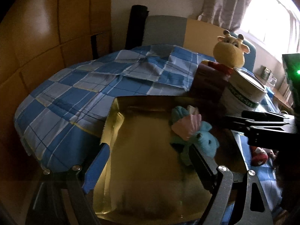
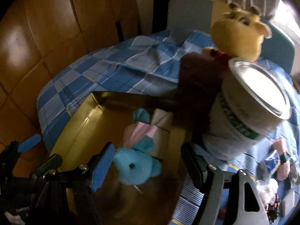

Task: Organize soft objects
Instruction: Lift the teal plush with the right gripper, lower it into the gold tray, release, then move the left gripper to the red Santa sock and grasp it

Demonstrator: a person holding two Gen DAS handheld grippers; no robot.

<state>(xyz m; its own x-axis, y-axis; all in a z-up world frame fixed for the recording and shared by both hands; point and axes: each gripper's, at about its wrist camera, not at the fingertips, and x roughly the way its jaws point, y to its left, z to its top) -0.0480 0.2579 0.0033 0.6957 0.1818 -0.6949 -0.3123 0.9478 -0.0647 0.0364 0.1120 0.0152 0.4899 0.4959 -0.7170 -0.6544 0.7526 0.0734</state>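
My right gripper [image 2: 148,165] stands open around one blue plush toy [image 2: 135,166] in the gold tray [image 2: 82,123], pads not pressing; my left gripper [image 1: 148,166] gapes empty over that tray. At the tray's far right corner stands one tin [image 2: 249,112], its green lettering unreadable, one yellow giraffe plush [image 2: 241,35] behind it.

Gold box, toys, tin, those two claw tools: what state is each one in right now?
Gold box: open, no lid on it, lying on the checked blanket.
Blue plush: inside the box, between the right gripper's jaws, not pinched.
Yellow plush: upright behind the tin, outside the box.
Tin: lid on, leaning.
Left gripper: jaws open, empty.
Right gripper: jaws open.
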